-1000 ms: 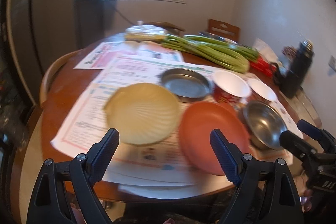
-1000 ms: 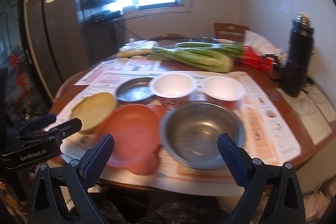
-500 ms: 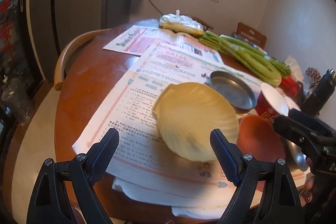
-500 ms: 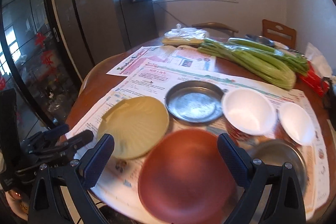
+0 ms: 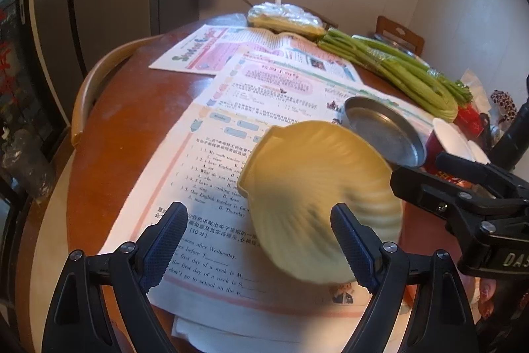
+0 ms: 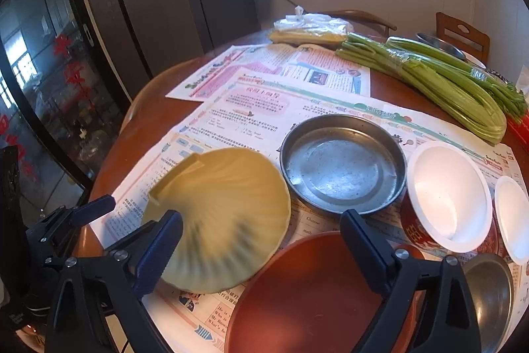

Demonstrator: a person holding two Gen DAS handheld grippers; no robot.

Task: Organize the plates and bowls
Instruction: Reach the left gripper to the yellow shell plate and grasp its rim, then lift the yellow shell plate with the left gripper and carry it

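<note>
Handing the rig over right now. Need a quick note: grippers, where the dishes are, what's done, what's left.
Left gripper: open, empty, hovering over the near edge of the yellow shell plate.
Right gripper: jaws just narrowed slightly but open, empty, above the orange plate.
Dishes all lie separately on the newspapers: yellow shell plate left, metal pan behind it, orange plate at the near edge, two red bowls to the right, steel bowl near right.
Done: nothing stacked yet.
Left: group plates and bowls.
</note>
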